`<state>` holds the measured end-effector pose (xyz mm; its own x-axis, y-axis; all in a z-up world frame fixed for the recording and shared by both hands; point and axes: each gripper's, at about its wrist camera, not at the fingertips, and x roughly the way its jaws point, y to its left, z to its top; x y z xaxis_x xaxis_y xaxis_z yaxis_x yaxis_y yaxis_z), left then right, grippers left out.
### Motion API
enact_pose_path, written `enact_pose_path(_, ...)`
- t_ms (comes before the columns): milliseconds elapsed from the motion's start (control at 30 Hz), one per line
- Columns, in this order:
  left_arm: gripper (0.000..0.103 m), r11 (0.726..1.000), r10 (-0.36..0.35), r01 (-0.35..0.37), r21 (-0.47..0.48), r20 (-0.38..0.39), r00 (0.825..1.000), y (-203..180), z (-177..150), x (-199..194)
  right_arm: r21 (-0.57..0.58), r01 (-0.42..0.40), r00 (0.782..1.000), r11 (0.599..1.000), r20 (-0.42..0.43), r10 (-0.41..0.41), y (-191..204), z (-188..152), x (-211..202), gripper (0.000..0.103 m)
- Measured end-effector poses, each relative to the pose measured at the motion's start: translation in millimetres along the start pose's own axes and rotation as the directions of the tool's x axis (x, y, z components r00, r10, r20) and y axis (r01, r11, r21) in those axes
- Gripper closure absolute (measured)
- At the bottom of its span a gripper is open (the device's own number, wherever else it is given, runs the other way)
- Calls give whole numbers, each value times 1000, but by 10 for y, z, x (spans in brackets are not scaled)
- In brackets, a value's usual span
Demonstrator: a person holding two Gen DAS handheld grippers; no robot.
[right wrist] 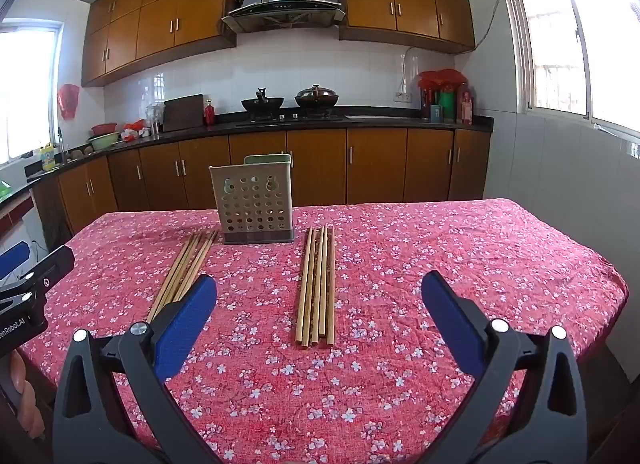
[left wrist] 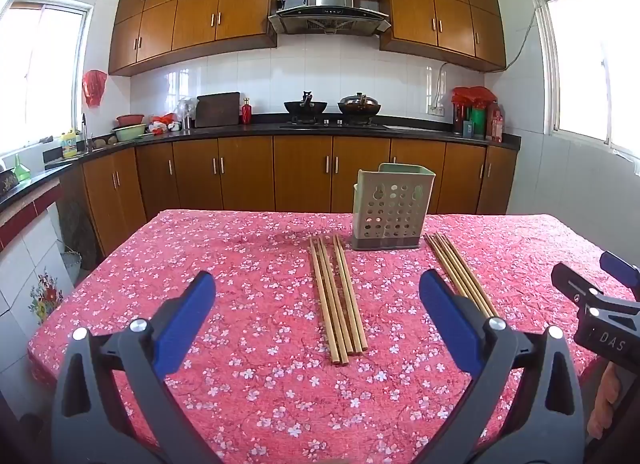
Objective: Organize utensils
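Landmark: perforated utensil holder (left wrist: pixel 391 206), upright on the far part of the table, which is covered by a red floral tablecloth (left wrist: pixel 248 376).

Left chopstick bundle (left wrist: pixel 339 298): lies flat just left of the holder's base, running back toward the camera. In the right wrist view its near end is hidden behind a blue finger pad.

Right chopstick bundle (right wrist: pixel 318 284): lies flat just right of the holder, also running toward the camera. In the left wrist view its near end is covered by a pad.

Left gripper (left wrist: pixel 318 288): jaws spread wide, nothing between the pads, hovering on the near side of the holder.

Right gripper (right wrist: pixel 319 290): jaws likewise spread wide, empty, same near side.

Holder interior not visible from either view; contents cannot be told. Only fingertips of each hand show at the frame edges.
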<state>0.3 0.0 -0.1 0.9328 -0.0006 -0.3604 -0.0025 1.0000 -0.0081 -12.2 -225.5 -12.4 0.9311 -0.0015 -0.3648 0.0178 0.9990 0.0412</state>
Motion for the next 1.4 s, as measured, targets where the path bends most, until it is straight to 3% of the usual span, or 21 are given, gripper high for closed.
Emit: enact_pose_path(1400,4,1000,2,-2,5,3,1000,-118,-13,-8,4,-1,1000,1000,-2,1,1,-11,1,2)
